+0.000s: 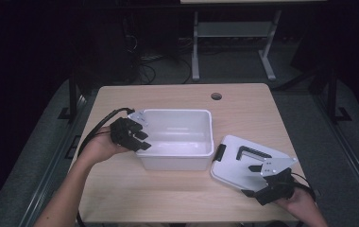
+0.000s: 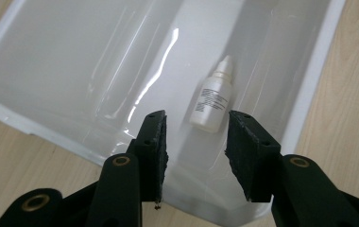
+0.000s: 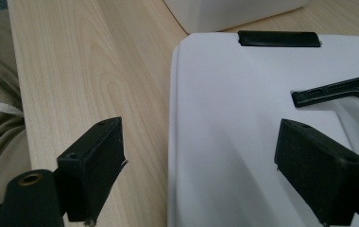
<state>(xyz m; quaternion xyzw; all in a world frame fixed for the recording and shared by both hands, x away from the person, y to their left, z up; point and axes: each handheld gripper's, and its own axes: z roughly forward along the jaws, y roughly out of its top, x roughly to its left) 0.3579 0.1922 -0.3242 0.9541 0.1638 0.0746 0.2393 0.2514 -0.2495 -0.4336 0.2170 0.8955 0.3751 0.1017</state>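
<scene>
Bottle (image 2: 212,101) in white bin (image 2: 36,113), label unreadable, lid (image 3: 243,142) cut off

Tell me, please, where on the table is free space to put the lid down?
Bare wood lies behind the white bin up to the cable hole, and along the near edge between both forearms. Crowded: the right side, where the lid lies under the right gripper; inside the bin, a small bottle.
</scene>
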